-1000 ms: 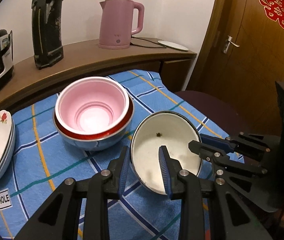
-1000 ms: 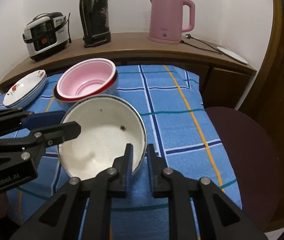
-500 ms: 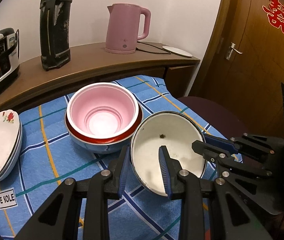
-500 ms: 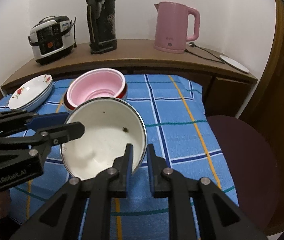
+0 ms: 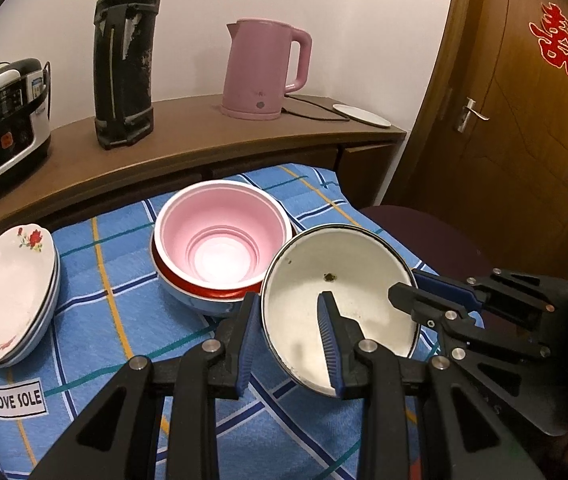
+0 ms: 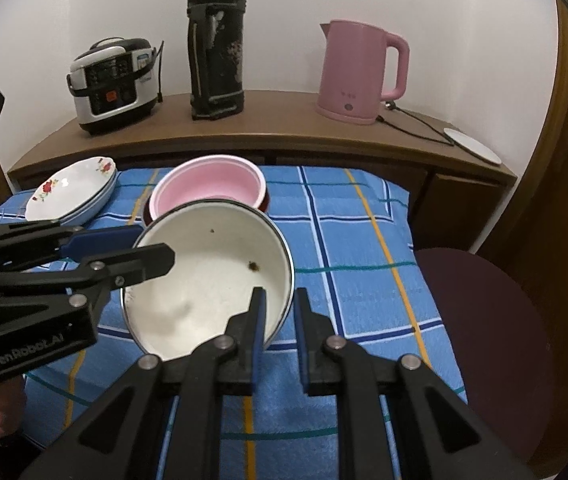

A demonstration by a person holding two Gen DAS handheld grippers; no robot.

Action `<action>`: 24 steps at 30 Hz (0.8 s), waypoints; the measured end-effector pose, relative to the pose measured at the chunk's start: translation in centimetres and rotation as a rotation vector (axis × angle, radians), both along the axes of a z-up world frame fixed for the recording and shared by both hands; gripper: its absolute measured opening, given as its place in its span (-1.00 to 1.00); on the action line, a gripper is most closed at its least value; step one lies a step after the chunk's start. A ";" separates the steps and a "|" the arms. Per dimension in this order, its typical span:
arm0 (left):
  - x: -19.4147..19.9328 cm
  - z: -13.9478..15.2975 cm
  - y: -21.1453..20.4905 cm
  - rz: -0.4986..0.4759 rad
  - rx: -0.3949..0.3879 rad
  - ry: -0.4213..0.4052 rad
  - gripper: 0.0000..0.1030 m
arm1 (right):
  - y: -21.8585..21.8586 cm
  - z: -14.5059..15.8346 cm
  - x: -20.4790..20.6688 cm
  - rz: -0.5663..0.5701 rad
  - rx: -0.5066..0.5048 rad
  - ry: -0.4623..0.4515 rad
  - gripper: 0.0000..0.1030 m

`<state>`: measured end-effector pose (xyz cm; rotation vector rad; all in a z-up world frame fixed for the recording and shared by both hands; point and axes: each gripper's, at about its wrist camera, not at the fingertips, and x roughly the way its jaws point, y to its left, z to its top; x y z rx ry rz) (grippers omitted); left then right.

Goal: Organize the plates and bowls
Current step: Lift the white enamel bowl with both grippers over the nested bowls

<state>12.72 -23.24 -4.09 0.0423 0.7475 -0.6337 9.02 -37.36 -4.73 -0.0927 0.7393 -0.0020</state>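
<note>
Both grippers grip the white enamel bowl [image 5: 348,312] by its rim, tilted, above the blue checked cloth [image 5: 96,312]. Left gripper [image 5: 290,340] fingers clamp the near-left rim, right gripper [image 6: 278,320] fingers are pinched tight on the near-right rim. Pink bowl [image 5: 220,244] sits nested in a red-rimmed bowl [image 5: 200,292] just behind, maybe touching the white one. Stack of floral plates [image 5: 8,292] lies at far left, well apart
</note>
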 end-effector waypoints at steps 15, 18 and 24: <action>0.3 1.4 0.6 0.021 -0.010 -0.031 -0.37 | 0.8 1.8 0.2 0.020 -0.030 -0.039 -0.74; 0.4 1.8 0.7 0.027 -0.008 -0.043 -0.37 | 0.9 2.0 0.6 0.025 -0.042 -0.041 -0.74; 1.3 2.8 0.8 0.041 0.000 -0.071 -0.37 | 1.1 2.8 1.6 0.031 -0.056 -0.058 -0.73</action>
